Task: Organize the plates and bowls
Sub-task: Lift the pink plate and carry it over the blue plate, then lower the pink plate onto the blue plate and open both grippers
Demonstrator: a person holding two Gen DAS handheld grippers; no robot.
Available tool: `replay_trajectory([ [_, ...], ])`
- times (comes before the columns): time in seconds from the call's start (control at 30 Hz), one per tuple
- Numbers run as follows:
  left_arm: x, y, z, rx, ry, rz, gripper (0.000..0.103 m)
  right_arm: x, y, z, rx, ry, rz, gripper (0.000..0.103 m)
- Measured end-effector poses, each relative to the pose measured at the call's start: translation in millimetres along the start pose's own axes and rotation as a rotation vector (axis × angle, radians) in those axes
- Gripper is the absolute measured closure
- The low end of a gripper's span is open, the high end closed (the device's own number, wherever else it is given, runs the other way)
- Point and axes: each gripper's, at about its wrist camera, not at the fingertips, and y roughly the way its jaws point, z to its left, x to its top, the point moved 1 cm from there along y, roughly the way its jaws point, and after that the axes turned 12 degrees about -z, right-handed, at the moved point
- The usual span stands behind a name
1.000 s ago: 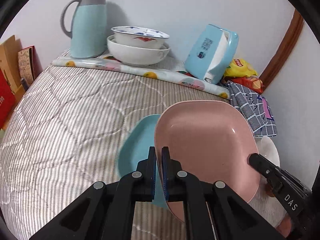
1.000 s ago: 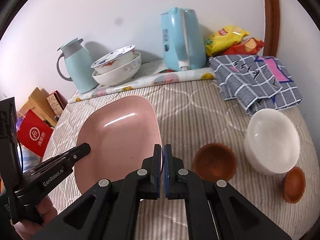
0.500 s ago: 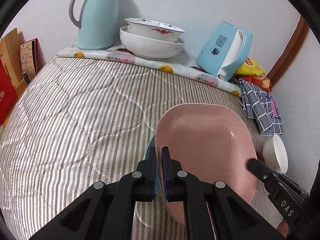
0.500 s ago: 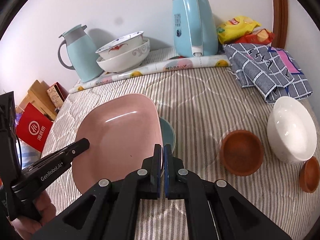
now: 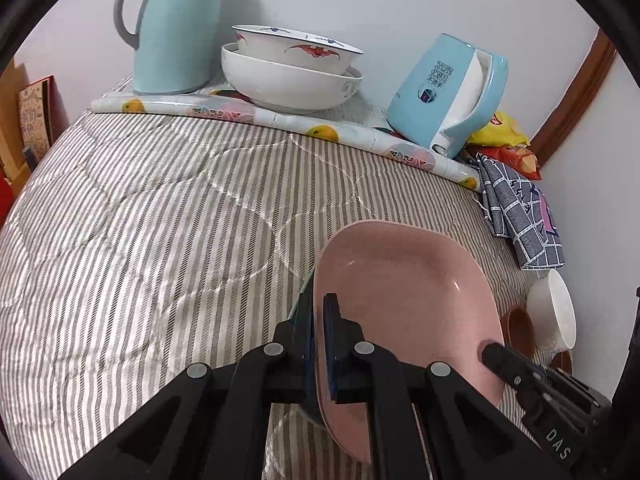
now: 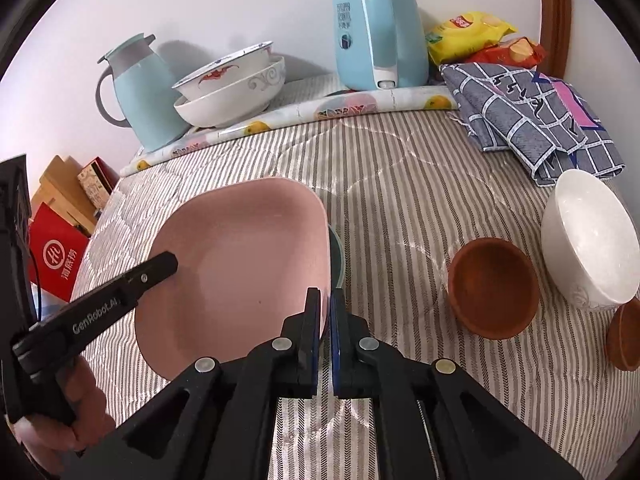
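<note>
A pink square plate [image 5: 404,304] [image 6: 240,264] sits low over the striped bedcover, nearly covering a teal plate whose edge shows beside it [image 6: 338,252] [image 5: 305,284]. My left gripper [image 5: 318,300] is shut on the pink plate's left rim. My right gripper [image 6: 325,294] is shut on its right rim. Each gripper shows in the other's view, the right one [image 5: 490,350] and the left one [image 6: 170,260]. To the right stand a white bowl [image 6: 588,236], a brown bowl [image 6: 492,288] and a smaller brown bowl [image 6: 624,338].
At the back on a fruit-print mat [image 5: 280,120] stand two stacked large bowls [image 5: 292,68], a light blue thermos jug [image 5: 176,28] and a blue kettle [image 5: 448,92]. A checked cloth [image 6: 528,120] and snack bags [image 6: 472,36] lie back right. Boxes [image 6: 60,216] sit off the left edge.
Both grippers have brought the pink plate down and over the teal plate, which showed widely a second ago and now shows only as a thin edge.
</note>
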Motion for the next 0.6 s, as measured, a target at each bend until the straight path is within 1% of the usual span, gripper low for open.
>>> replay_trajectory([
  [0.07,1,4,1,-0.009,-0.001,0.004,0.097,-2,2,0,-0.002,0.0,0.016,0.095],
  [0.47,9,12,-4,-0.032,0.045,0.015,0.096,-7,-1,-1,0.025,0.057,0.048,0.092],
  [0.6,8,11,-5,-0.042,0.072,0.028,0.092,-11,-5,1,0.027,0.071,0.054,0.091],
])
